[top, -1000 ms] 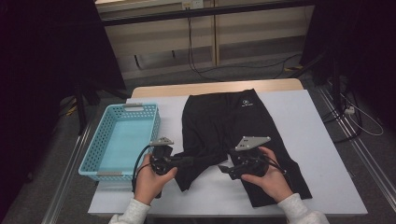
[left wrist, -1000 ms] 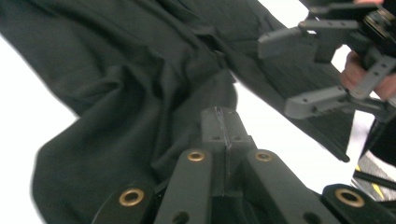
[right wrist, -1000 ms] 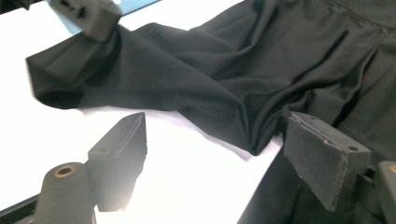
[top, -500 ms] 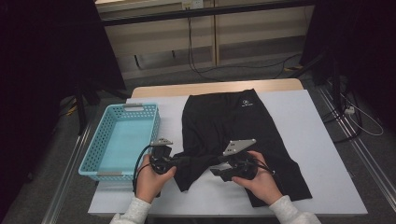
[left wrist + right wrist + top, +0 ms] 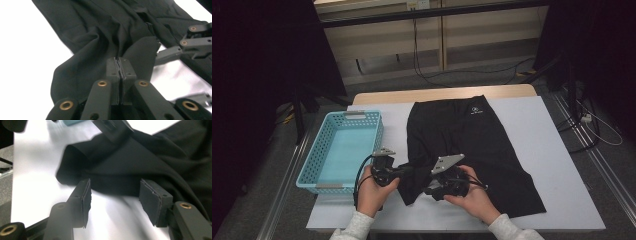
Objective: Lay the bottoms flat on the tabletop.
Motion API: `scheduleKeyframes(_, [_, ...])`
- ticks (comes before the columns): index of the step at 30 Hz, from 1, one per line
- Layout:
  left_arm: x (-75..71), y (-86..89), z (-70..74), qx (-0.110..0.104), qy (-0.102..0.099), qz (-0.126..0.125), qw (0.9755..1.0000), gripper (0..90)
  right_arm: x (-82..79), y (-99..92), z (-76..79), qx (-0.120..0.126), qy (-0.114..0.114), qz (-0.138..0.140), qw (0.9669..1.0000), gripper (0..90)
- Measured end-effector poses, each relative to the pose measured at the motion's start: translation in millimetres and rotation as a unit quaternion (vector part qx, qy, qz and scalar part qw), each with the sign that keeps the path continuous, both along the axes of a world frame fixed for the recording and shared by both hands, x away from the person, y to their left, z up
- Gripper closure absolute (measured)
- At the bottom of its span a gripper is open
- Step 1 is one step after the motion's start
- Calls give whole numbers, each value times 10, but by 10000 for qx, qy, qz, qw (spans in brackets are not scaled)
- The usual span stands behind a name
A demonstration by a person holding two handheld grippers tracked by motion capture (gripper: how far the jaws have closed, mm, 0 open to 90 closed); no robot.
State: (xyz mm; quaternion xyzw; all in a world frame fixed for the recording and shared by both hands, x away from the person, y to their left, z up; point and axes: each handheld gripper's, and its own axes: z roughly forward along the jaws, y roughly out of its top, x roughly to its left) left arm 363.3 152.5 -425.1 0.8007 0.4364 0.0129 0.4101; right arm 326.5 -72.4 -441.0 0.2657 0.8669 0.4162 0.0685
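Black fabric garment (image 5: 472,150) lies spread on white table (image 5: 562,165), just right of light blue perforated plastic basket (image 5: 343,150). Left gripper (image 5: 408,171) at garment's near left corner, jaws clamped on lifted fabric fold. Right gripper (image 5: 430,188) just beside it, jaws half apart, astride garment's edge, pads (image 5: 150,200) clear of cloth.

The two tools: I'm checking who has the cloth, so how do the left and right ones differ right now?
The left tool is shut on the black fabric garment, a thin fold pinched between its pads; the right tool stands open, the garment's edge beyond its pads, untouched. The right tool's jaws have just been closing partway; the left's stay clamped. Both sit at the garment's near-left corner on the white table, each held in a hand.
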Motion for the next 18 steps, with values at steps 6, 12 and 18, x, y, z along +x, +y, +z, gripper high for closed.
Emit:
scheduleKeyframes(6, [8, 31, -20, -108, -100, 61, 9999, 755, -42, 210, -63, -315, -53, 220, 9992, 401])
scheduleKeyframes(12, [19, 71, -53, -130, -124, 108, 9998, 665, -43, 338, -74, -386, 4, -90, 9992, 408])
scheduleKeyframes(18, [20, 87, -32, -276, -161, 245, 9992, 561, -88, 465, -121, -584, -171, -164, 9980, 483])
